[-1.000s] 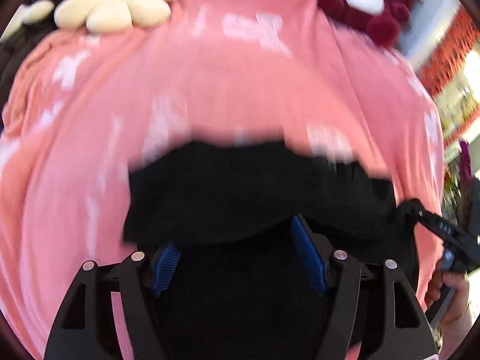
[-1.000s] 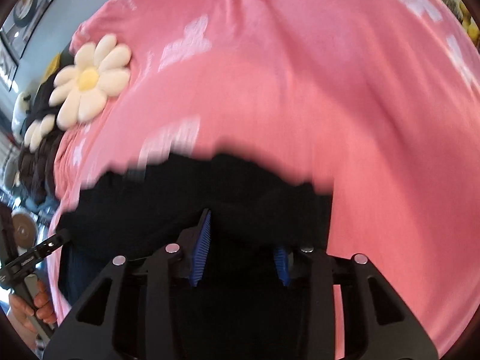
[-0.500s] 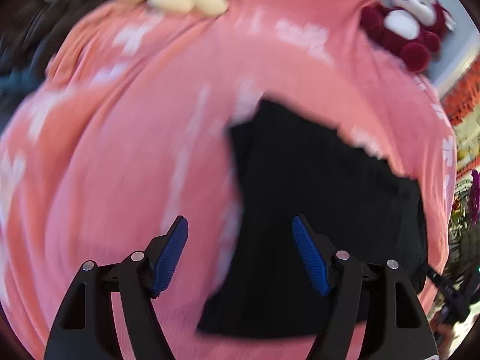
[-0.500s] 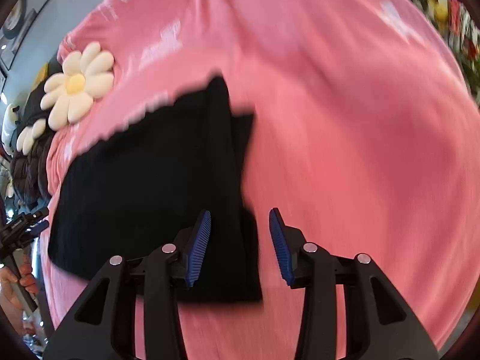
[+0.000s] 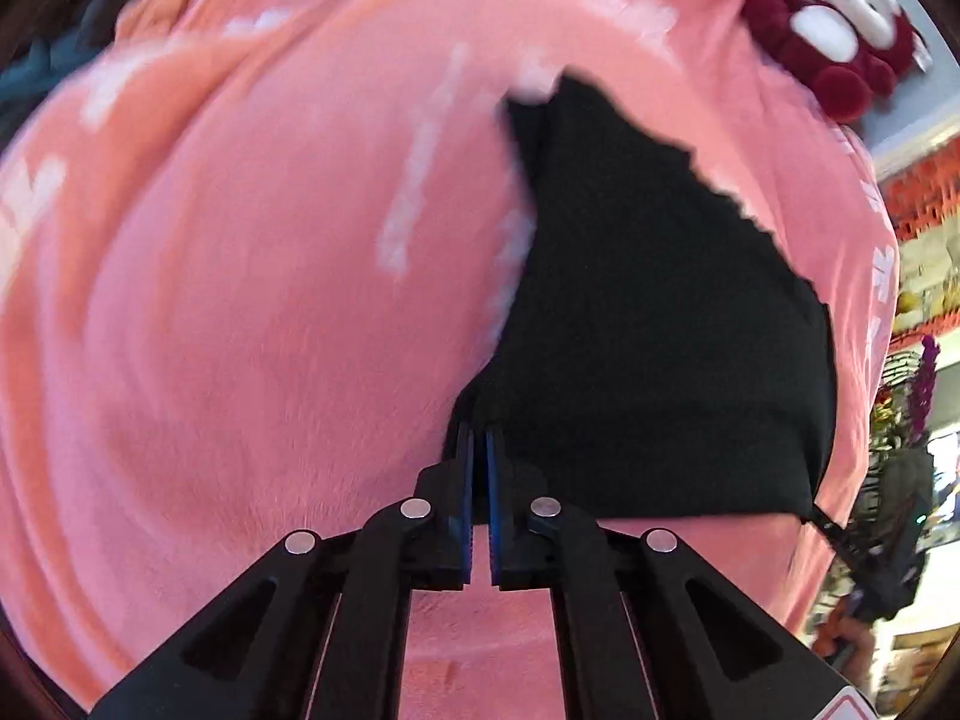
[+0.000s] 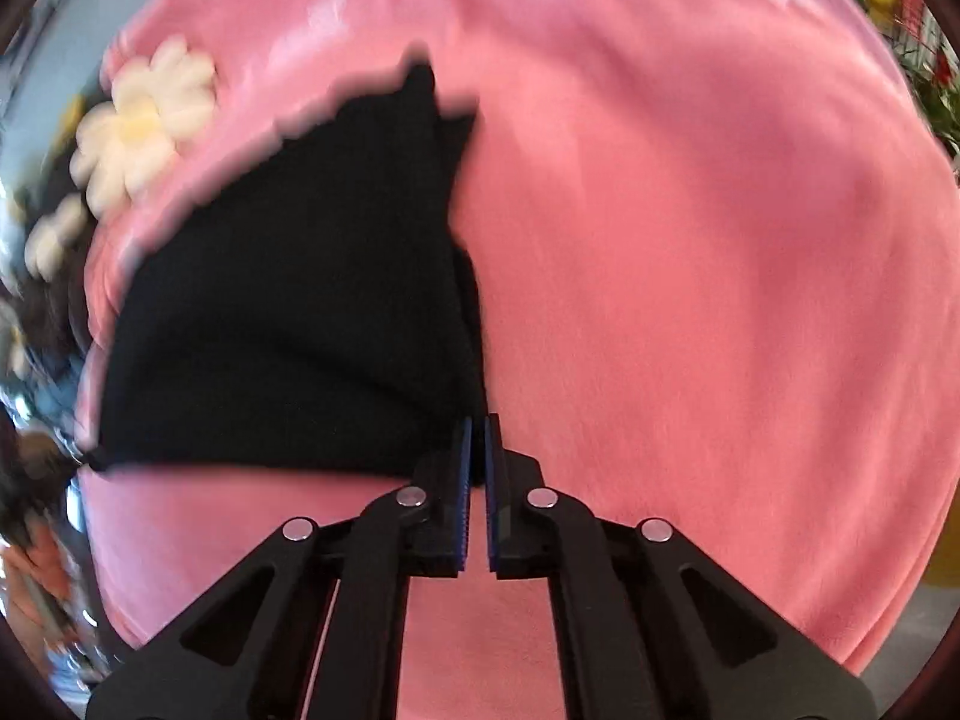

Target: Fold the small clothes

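On my left wrist view, the left gripper (image 5: 479,438) has just been closing and now has its blue pads (image 5: 462,480) pinched together on the near left corner of the black garment (image 5: 648,324). The cloth lies flat on the pink blanket (image 5: 252,300), spreading up and to the right from my claw. A red plush toy (image 5: 840,42) sits at the blanket's far right edge. Near the garment's right corner I can make out part of the other black tool, blurred.

On my right wrist view, the right gripper (image 6: 477,438) has also just been closing; its pads (image 6: 463,480) clench the garment's (image 6: 288,324) near right corner. The cloth runs up and left across the blanket (image 6: 690,300), with a daisy cushion (image 6: 144,120) beyond its far edge.
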The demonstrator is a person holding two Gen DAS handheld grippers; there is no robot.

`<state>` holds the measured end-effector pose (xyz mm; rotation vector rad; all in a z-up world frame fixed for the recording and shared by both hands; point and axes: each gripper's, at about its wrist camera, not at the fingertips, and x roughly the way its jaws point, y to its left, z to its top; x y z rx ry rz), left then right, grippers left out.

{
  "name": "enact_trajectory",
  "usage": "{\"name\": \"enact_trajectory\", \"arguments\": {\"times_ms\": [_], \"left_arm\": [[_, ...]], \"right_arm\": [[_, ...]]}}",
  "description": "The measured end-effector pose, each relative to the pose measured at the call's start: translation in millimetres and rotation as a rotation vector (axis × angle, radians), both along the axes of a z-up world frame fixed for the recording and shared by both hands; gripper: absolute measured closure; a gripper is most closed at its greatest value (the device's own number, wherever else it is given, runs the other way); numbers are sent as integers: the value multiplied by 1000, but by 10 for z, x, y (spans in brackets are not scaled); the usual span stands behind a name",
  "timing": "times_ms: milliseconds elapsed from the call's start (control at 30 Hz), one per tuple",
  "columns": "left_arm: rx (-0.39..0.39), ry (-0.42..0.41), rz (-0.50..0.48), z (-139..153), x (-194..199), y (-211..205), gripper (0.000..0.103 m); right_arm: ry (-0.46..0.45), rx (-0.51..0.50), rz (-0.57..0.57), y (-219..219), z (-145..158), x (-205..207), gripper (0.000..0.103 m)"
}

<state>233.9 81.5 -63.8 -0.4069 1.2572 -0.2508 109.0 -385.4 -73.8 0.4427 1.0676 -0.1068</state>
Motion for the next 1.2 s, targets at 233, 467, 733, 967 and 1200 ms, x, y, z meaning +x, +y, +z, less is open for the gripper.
{"name": "enact_trajectory", "arguments": {"times_ms": [233,467,733,967,1200], "left_arm": [[37,-187,-32,740,154,-269,97],[140,-193,-172,601,968,-1169,80],[101,-183,-52,329,1292,-1036,79],[234,-243,-106,252,1462,-1230,63],[244,-234,-163,504,1332,-1302,63]], "right_arm": [[-180,-35,-17,78,775,304,94],[-97,-64,160,544,510,1547,94],[-121,20,2,164,322,1974,97],[-89,-88,304,1131,163,2259,98],[-174,-76,108,746,554,1748,93]]}}
